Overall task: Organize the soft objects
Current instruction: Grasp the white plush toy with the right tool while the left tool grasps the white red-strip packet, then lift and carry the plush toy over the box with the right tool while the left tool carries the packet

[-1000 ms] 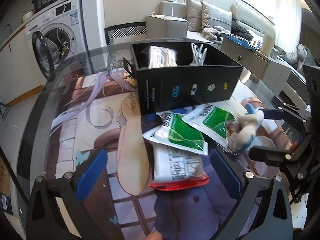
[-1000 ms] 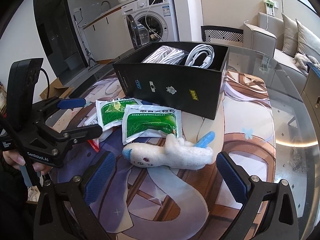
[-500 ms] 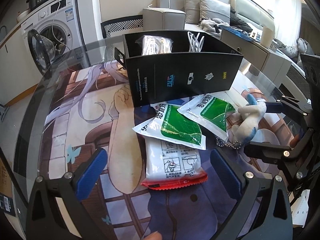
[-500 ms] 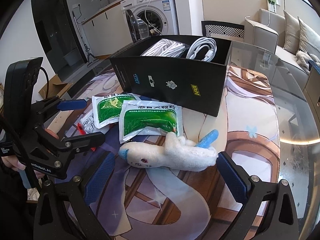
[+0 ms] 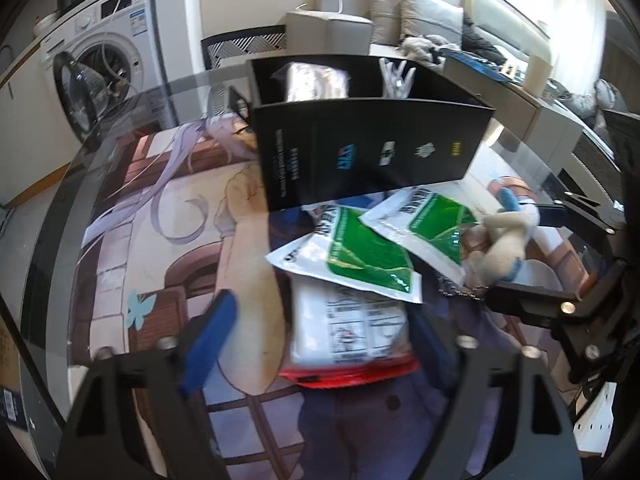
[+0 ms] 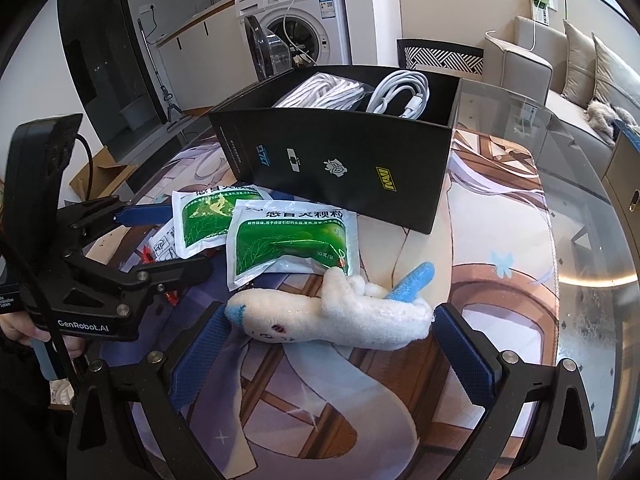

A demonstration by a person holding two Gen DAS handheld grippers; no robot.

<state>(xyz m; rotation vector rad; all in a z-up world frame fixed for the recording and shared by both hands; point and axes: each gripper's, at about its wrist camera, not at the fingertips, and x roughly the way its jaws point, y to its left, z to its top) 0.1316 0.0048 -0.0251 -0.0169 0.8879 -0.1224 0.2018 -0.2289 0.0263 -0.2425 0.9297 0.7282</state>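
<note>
The white plush toy [image 6: 336, 316] with blue tips lies on its side on the printed mat [image 6: 492, 240], directly between the blue pads of the right gripper [image 6: 326, 344], whose jaws stand spread wide on either side of it; whether the pads touch the plush cannot be told. Just behind the toy, two green-and-white sachets [image 6: 288, 240] overlap each other, one corner against the plush. In the left wrist view a white packet with a red edge [image 5: 348, 328] lies partly under the nearer sachet and sits between the fingers of the left gripper [image 5: 320, 340], which is also spread open around it, not gripping. Behind the sachets stands a black open box [image 6: 344, 168] holding a coiled white cable [image 6: 400, 96] and a bundle of white rope [image 6: 320, 92]. The mat covers a round glass table [image 6: 592, 216]. A washing machine [image 6: 296, 28] stands beyond, a sofa [image 6: 560, 64] to the right
</note>
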